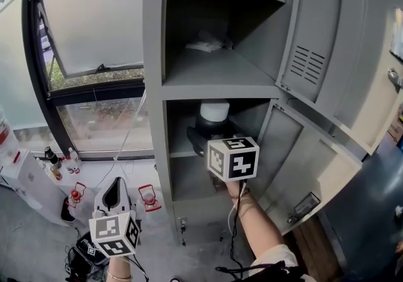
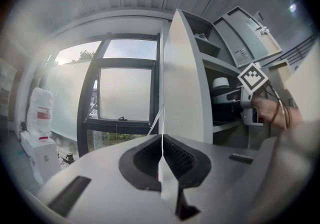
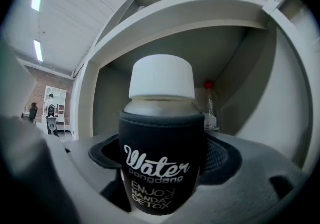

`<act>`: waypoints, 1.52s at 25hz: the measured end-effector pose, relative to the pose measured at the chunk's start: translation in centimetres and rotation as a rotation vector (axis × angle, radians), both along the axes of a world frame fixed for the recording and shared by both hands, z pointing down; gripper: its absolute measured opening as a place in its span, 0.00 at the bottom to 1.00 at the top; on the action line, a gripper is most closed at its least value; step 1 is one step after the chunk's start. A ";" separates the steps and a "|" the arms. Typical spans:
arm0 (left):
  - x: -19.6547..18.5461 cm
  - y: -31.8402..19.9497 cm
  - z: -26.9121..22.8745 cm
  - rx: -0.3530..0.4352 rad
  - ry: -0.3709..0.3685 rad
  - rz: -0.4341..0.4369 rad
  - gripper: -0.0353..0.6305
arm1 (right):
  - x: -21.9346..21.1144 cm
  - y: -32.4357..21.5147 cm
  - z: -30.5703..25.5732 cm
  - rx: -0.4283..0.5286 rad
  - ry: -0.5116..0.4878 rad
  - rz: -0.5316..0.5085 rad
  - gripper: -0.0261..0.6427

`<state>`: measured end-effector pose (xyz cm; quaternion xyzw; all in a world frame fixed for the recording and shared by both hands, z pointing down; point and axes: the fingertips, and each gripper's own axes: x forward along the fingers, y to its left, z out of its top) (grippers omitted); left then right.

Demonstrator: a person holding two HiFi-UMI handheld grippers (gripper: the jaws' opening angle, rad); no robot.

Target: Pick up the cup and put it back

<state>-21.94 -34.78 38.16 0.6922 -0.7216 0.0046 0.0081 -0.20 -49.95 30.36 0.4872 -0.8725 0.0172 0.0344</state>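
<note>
The right gripper (image 3: 162, 183), pinching the sleeved cup (image 3: 161, 138), risked knocking its lid (image 3: 161, 75) on the shelf (image 3: 210, 10) above; the left gripper (image 2: 161, 168) hung pressed together.

I logged the cup (image 3: 161, 110): matt black cloth sleeve (image 3: 161, 168), smooth white plastic lid (image 3: 161, 77); the locker (image 1: 214, 76), matt grey metal.

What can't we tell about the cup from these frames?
Base of the cup: behind the right gripper in the right gripper view and the head view; on the shelf or lifted, cannot tell.
Where the fingers touch: hidden by the cup, right gripper view.
The bottle behind: blurred, contents unclear.
</note>
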 end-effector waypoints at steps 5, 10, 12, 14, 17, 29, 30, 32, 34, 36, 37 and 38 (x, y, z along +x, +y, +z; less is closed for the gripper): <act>-0.7 0.3 0.3 -0.003 0.006 -0.027 0.07 | -0.4 -1.4 0.3 -0.008 0.011 0.003 0.65; -1.0 0.5 0.7 -0.010 0.009 -0.041 0.07 | -0.8 -2.8 0.7 -0.026 0.018 0.004 0.65; -1.0 0.5 0.8 -0.012 0.010 -0.043 0.07 | -0.9 -3.3 1.0 -0.032 0.021 0.007 0.65; -1.0 0.5 0.9 -0.014 0.013 -0.043 0.07 | -0.8 -3.5 1.3 -0.036 0.027 0.012 0.65; -1.0 0.4 1.0 -0.016 0.009 -0.042 0.07 | -0.8 -3.8 1.6 -0.035 0.030 0.018 0.65; -0.6 0.0 1.0 -0.019 0.003 -0.030 0.07 | -0.9 -4.5 1.8 0.001 0.072 0.026 0.66; -0.5 0.0 1.0 -0.020 0.002 -0.028 0.07 | -0.9 -4.5 1.8 0.006 0.071 0.027 0.67; -0.4 0.0 1.0 -0.022 0.001 -0.024 0.07 | -0.9 -4.5 2.0 0.010 0.065 0.031 0.67; -0.4 0.0 1.1 -0.022 0.004 -0.023 0.07 | -0.9 -4.5 2.2 -0.001 0.063 0.035 0.67; -0.4 0.0 1.1 -0.022 0.007 -0.021 0.07 | -0.9 -4.5 2.4 -0.010 0.076 0.037 0.67; -0.4 0.0 1.2 -0.022 0.008 -0.020 0.07 | -0.9 -4.4 2.5 -0.009 0.086 0.039 0.67; -0.4 0.0 1.2 -0.022 0.009 -0.018 0.07 | -0.9 -4.4 2.6 -0.005 0.092 0.041 0.67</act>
